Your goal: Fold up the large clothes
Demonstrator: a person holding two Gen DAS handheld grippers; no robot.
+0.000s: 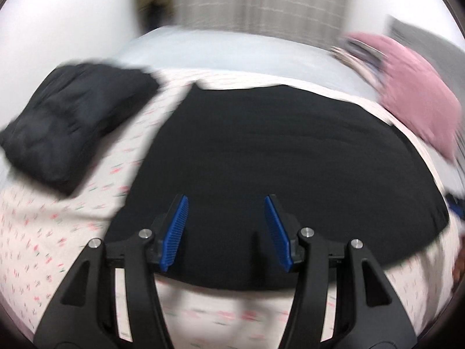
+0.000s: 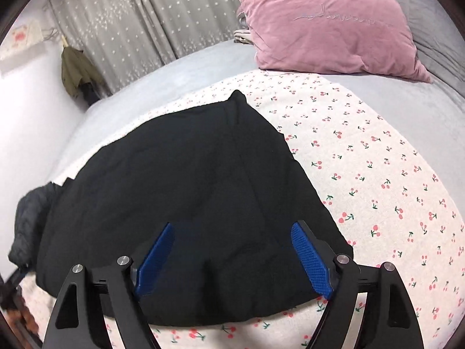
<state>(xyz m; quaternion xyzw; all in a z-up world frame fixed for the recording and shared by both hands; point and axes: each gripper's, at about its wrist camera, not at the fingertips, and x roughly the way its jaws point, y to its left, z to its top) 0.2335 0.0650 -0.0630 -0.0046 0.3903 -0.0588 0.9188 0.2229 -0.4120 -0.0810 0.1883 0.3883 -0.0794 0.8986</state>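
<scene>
the black garment (image 2: pixel 186 192) is a large piece of plain dark cloth, lying spread flat on the cherry-print sheet (image 2: pixel 377 174) of the bed. it looks folded over, with a faint crease running from 12 towards 6 o'clock. one corner pokes up at 12 o'clock. its near hem curves across at 6 o'clock.

Count: 2 grippers, left gripper (image 1: pixel 226 229) and right gripper (image 2: pixel 232 261), 2 blue pads each. 2 dark garments: 1 flat black garment (image 2: pixel 186 203), 1 bundled dark jacket (image 1: pixel 72 122). 1 pink pillow (image 2: pixel 331 26). 1 cherry-print sheet (image 2: pixel 377 174). 1 olive coat (image 2: pixel 77 71) hanging by curtains (image 2: pixel 145 20).
</scene>
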